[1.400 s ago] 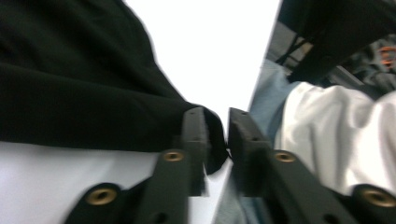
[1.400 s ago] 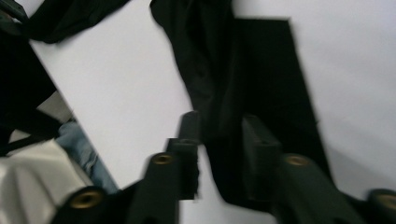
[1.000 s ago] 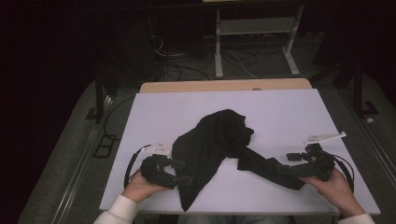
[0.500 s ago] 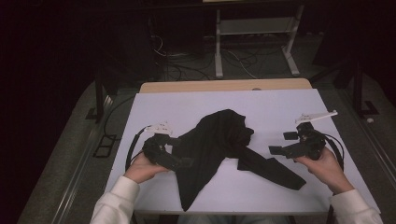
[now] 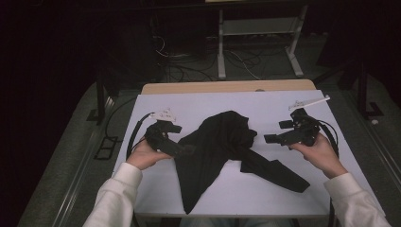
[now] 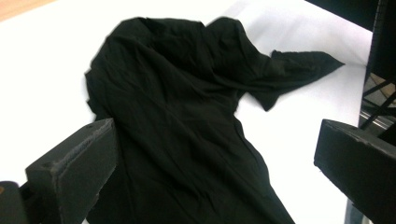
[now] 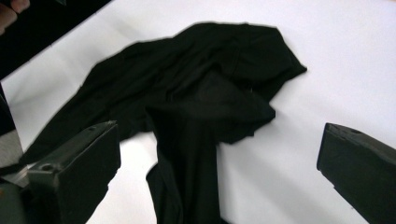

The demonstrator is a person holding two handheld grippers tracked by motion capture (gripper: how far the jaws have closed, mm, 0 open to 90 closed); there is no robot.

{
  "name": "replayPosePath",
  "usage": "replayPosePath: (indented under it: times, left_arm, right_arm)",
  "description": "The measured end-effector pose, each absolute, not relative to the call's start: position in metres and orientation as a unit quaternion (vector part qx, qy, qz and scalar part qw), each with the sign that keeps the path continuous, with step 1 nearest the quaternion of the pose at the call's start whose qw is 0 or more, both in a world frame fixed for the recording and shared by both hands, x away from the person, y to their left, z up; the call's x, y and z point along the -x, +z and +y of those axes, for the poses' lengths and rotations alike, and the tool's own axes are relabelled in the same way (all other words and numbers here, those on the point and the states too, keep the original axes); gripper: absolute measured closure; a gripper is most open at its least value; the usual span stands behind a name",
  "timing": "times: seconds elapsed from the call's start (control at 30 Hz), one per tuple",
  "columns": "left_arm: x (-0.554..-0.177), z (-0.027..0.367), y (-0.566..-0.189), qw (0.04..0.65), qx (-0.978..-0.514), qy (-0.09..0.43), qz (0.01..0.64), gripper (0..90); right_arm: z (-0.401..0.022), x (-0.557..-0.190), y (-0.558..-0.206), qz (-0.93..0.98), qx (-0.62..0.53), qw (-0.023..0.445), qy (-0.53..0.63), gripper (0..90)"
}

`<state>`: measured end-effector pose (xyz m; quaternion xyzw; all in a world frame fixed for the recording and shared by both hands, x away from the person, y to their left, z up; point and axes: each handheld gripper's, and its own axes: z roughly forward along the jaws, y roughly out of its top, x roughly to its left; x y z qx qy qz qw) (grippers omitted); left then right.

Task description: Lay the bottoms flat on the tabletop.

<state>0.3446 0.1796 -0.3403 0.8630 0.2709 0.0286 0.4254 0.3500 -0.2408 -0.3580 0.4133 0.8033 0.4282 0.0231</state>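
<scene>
One black garment (image 5: 222,146) lies crumpled on the white table (image 5: 265,101).

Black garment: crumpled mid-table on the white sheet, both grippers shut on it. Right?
Not quite. The black garment does lie crumpled on the white sheet, but the left gripper and right gripper are open, holding nothing, as both gripper views show.

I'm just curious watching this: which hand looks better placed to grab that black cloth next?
Probably the left. The left gripper is open right at the edge of the black cloth, while the right gripper, also open, hovers apart from it over the white table.
</scene>
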Motion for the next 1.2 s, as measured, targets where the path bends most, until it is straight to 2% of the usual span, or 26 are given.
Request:
replayPosePath:
  times: [0.5, 0.8, 1.2]
  left_arm:
    - [-0.382, 0.181, -0.335, 0.431, -0.856, 0.062, 0.278, 0.0]
    - [-0.404, 0.179, -0.355, 0.419, -0.855, 0.067, 0.297, 0.0]
    - [-0.421, 0.169, -0.378, 0.400, -0.859, 0.055, 0.314, 0.0]
  right_arm:
    - [-0.238, -0.380, -0.361, 0.799, -0.409, 0.042, 0.439, 0.0]
    - [-0.229, -0.391, -0.381, 0.801, -0.408, 0.046, 0.436, 0.0]
    - [-0.221, -0.398, -0.407, 0.792, -0.417, 0.025, 0.446, 0.0]
